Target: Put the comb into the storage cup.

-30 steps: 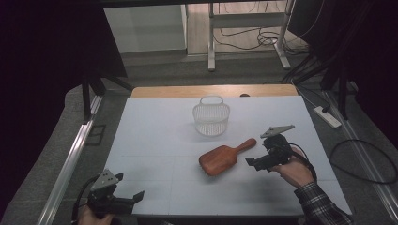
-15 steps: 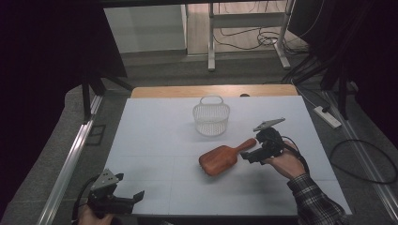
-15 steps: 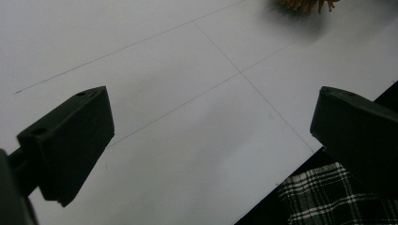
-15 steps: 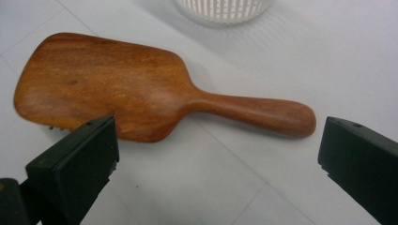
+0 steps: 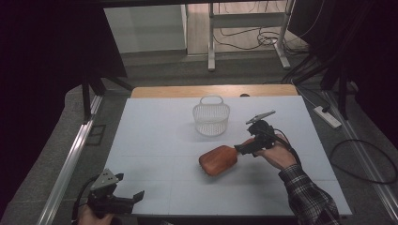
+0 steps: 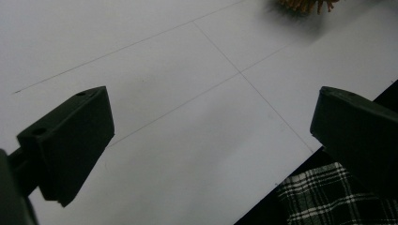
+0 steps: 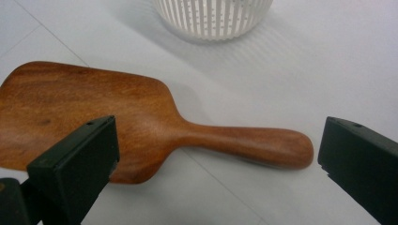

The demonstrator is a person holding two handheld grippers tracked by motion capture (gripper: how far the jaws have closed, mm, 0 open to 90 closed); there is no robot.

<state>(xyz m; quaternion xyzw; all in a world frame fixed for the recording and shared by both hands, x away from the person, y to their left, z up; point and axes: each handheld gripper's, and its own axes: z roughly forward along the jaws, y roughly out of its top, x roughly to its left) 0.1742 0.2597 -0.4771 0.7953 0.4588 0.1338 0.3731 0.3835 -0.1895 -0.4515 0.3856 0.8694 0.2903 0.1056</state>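
- High view: a flat brown wooden paddle-shaped brush [image 5: 219,160] lies on the white surface [image 5: 155,140], back side up, right of centre. Its handle points toward the right gripper [image 5: 243,148].
- High view: the right gripper, held in the person's right hand [image 5: 276,152], sits at the handle end of the brush. From this angle it is not clear whether it touches the handle.
- High view: a white slotted plastic basket with a loop handle [image 5: 211,116] stands upright beyond the brush, near it but apart.
- High view: the left gripper [image 5: 133,197] is at the near left edge of the surface, well apart from the brush, jaws spread.
- Left gripper view: the two black jaws stand wide apart with nothing between them; bare white surface lies below. A plaid sleeve [image 6: 328,199] shows at the lower right, and bristle tips [image 6: 307,4] show at the top edge.
- Right gripper view: the jaws stand wide apart, one on either side of the brush. The handle [image 7: 253,143] lies between them, unclamped, flat on the surface. The base of the white basket [image 7: 213,16] stands just beyond.
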